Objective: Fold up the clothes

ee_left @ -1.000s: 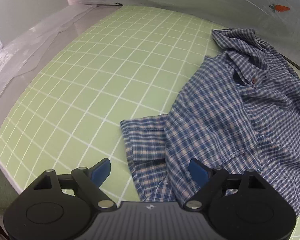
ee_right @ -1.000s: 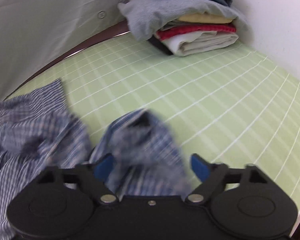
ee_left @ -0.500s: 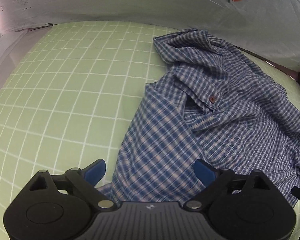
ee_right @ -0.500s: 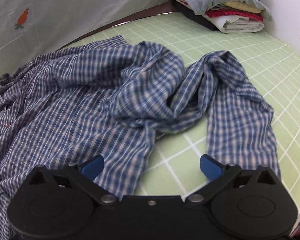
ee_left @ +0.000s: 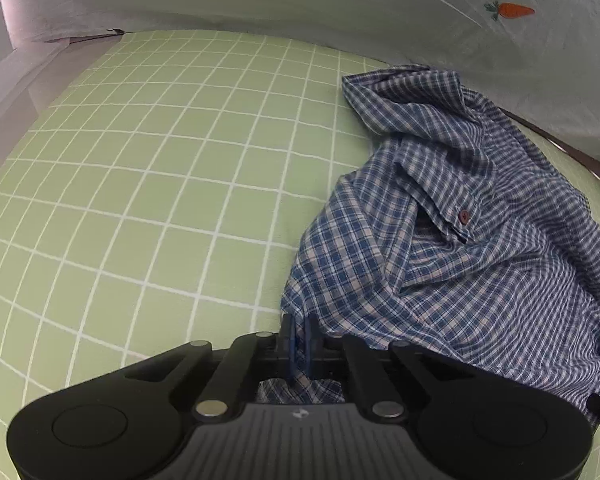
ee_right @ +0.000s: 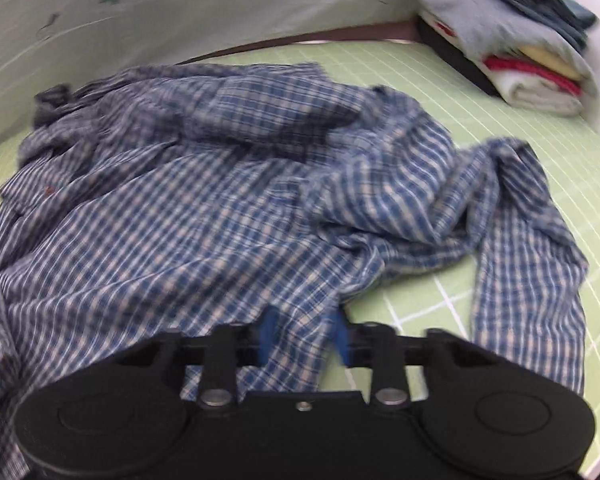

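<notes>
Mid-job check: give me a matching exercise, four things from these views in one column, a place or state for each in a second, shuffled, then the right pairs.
Things:
1. left gripper
2. shirt
3. stack of folded clothes
4. carrot print

Places or states:
A. far corner of the green mat, by the wall
B. on the white sheet behind the mat
C. shut on the shirt's near edge
D. crumpled and spread on the mat, one sleeve trailing to the right

Pairs: 1-C, 2-D, 3-A, 4-B
</notes>
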Motion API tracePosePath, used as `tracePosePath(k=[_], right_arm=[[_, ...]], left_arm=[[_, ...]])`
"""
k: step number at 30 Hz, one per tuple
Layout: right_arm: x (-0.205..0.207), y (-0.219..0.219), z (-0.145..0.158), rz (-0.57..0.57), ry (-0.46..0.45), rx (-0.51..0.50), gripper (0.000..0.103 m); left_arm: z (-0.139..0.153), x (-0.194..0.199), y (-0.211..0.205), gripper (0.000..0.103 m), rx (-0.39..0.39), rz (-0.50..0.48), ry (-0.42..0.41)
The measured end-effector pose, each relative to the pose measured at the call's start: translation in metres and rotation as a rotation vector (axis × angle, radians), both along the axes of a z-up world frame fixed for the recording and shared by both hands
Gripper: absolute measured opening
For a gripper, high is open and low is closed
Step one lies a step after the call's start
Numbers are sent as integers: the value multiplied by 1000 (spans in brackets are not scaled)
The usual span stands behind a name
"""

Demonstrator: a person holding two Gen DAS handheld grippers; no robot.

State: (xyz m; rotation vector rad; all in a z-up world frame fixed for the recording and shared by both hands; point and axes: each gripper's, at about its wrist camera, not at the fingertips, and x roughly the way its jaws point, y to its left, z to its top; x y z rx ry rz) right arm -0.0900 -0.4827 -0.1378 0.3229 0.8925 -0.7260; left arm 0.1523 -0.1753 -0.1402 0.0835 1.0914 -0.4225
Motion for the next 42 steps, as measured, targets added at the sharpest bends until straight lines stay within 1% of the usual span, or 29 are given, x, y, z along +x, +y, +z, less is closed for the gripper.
tracePosePath(k=[2,5,7,9,11,14,16,17,18,19,20,21,22,24,25,27,29,30,31,34,35,37,39,42], right_arm=[[-2,0,1,30,5,-14,4],[-8,-12,1,42,5,-16,3],[-7,-14,0,66,29,-48,2],[-10,-14,2,81,54,-81,2],[-12,-23,3,68,72,-101,2],[-14,-35,-1,10,118,-145,2],[-16,-41,0,-18,134,-133,4],[-18,-43,4,-28,130,-131,8],[-21,-44,8,-37,125,-131,20],[-22,-38,12,-35,108,-130,28],[-24,-27,14,-32,92,-129,45],[-26,-16,16,-29,76,-129,55],[-26,-1,15,-28,69,-123,58],[-28,29,11,-37,66,-95,73],[-27,43,8,-50,66,-77,75],[-34,60,3,-81,49,-45,77],[-44,73,0,-105,32,-13,81],[-46,76,-1,-105,27,-1,82],[-48,77,-1,-101,25,3,83],[-49,83,-3,-67,29,-16,90],[-50,85,-4,-56,31,-26,93],[-50,87,-5,-45,34,-37,95],[-49,87,-6,-46,33,-35,97],[-49,88,-6,-46,29,-33,99]], left_arm=[[3,-1,10,4,6,24,-7],[3,-10,28,3,1,67,9],[1,-25,41,2,8,94,26],[-1,-47,49,0,34,109,39],[-5,-68,58,0,56,124,56],[-6,-85,70,0,43,156,74],[1,-90,72,1,29,161,52],[5,-91,72,1,25,164,38],[9,-91,71,2,21,168,23],[12,-91,70,5,18,170,11],[14,-91,68,8,14,169,8],[14,-90,64,17,9,167,7],[14,-89,59,27,5,165,7],[13,-89,47,33,-2,153,6],[12,-89,39,37,-8,144,8],[11,-89,23,42,-37,125,10],[11,-86,6,52,-66,111,14],[10,-84,-3,66,-72,106,16],[8,-83,-12,78,-74,100,14],[0,-82,-40,80,-61,58,20],[-4,-81,-47,80,-46,49,33],[-14,-81,-58,80,-5,42,57],[-18,-82,-59,80,28,35,55],[-20,-81,-49,80,87,33,37]])
